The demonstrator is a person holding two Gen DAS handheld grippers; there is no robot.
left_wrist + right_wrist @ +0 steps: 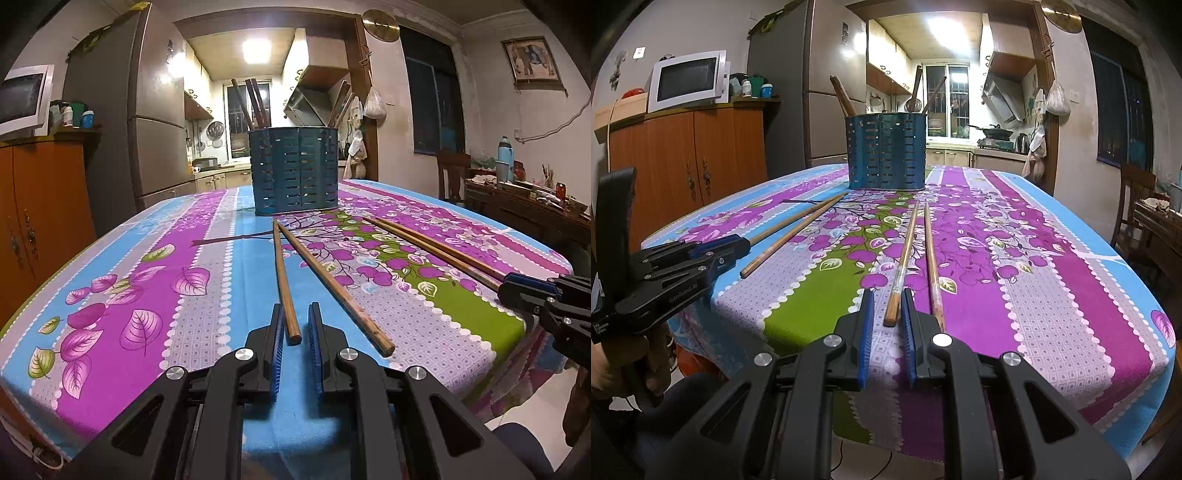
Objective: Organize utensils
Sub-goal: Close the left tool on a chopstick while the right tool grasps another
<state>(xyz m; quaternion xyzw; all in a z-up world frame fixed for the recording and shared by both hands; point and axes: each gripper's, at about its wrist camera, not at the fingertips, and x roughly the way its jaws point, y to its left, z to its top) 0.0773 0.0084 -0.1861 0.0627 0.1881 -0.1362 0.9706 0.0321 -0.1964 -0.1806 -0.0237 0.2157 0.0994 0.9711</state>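
While four chopsticks lie near the table's [207, 236] near edge, left gripper [297, 334] and right gripper [888, 314] each clamp one chopstick [283, 273] end; next: lift into holder [294, 170].

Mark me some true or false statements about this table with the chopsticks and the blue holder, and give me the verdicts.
1. Four loose chopsticks lie on the tablecloth. True.
2. The blue holder is empty. False: wooden sticks stand in it.
3. The blue holder lies on its side. False: it stands upright on the far part of the tablecloth.
4. The left tongs have the near end of the leftmost chopstick between their jaws. True.
5. The microwave sits on the table. False: it sits on the wooden cabinet by the wall.
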